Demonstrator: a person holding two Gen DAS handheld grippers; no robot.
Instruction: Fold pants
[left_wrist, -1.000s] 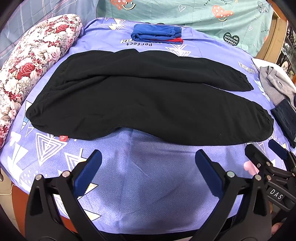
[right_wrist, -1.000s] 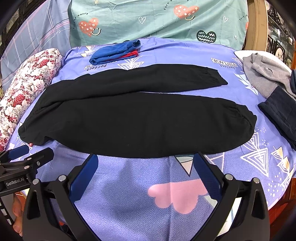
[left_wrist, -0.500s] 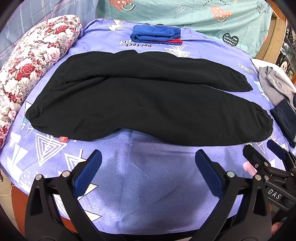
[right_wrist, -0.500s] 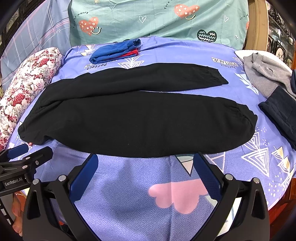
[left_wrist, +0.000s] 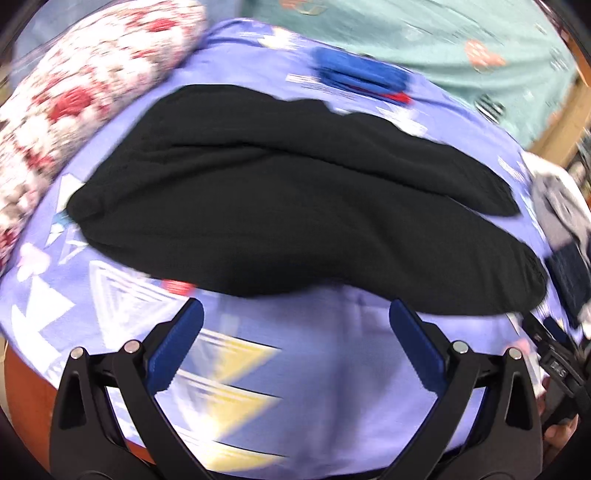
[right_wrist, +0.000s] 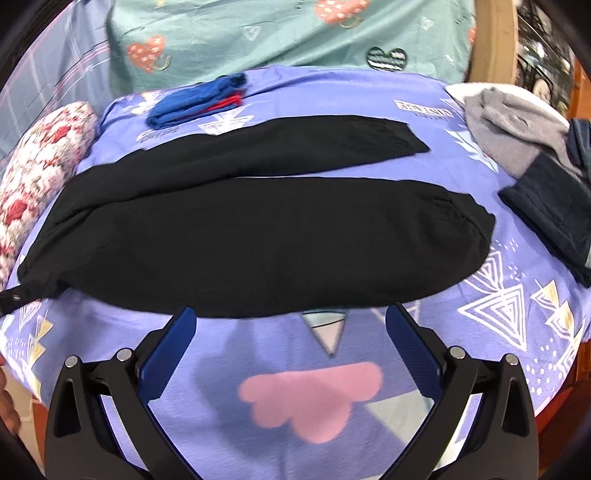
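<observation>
Black pants (left_wrist: 280, 206) lie spread flat on the purple patterned bedsheet (left_wrist: 332, 369), waist at the left, both legs reaching right; they also show in the right wrist view (right_wrist: 266, 236). My left gripper (left_wrist: 295, 317) is open and empty, its blue pads just short of the pants' near edge. My right gripper (right_wrist: 291, 317) is open and empty, its tips at the near edge of the front leg. The right gripper's body shows at the lower right of the left wrist view (left_wrist: 554, 354).
A floral bolster pillow (left_wrist: 74, 96) lies along the left. A folded blue and red garment (right_wrist: 199, 103) sits beyond the pants. Grey (right_wrist: 513, 125) and dark navy (right_wrist: 554, 210) clothes lie at the right. A teal sheet (right_wrist: 295, 33) hangs behind.
Both grippers have moved forward toward the pants' near edge; the left one also swung left, blurring its view. Both stay open. The pants have not moved.
</observation>
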